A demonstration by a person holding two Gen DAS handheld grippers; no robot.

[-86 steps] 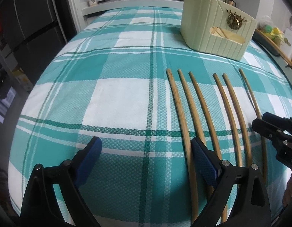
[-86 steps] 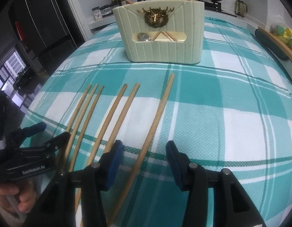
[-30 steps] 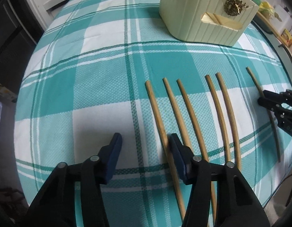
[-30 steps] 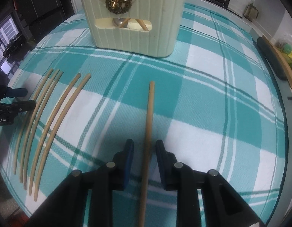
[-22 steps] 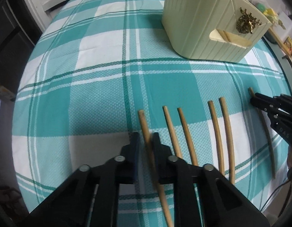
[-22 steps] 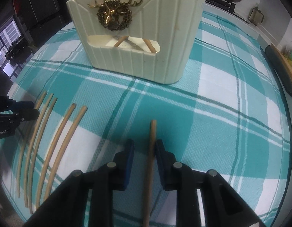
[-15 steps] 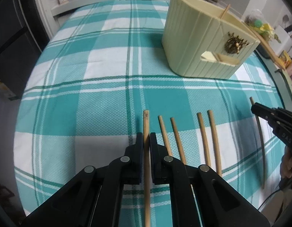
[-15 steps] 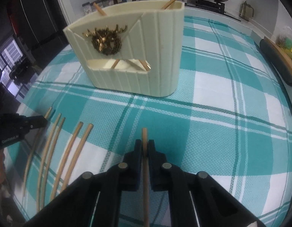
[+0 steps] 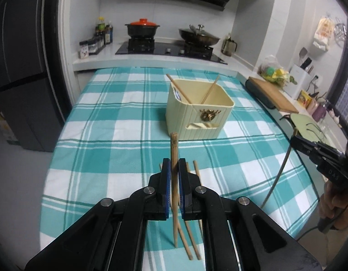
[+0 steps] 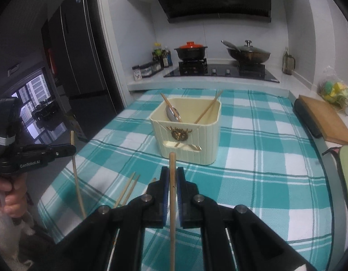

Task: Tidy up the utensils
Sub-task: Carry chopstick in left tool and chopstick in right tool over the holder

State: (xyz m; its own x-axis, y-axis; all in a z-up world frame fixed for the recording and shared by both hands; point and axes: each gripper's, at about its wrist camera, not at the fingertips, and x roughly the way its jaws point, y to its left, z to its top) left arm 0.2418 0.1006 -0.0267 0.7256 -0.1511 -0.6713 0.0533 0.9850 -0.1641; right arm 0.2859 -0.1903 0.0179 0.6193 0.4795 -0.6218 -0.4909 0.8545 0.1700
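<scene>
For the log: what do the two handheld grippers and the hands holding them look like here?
Both are matte black plastic with silver rivets at the linkage joints and blue pads lining the fingers. The left gripper carries white "GenRobot.AI" lettering; the right gripper shows partial white characters. A dark cable hangs below the right hand. The left hand is bare; no sleeves are visible.

Teal-and-white plaid tablecloth point(image 9: 119, 135), cream ribbed holder point(image 9: 197, 113) with gold emblem point(image 9: 206, 115), tan chopsticks point(image 9: 174, 158).
</scene>
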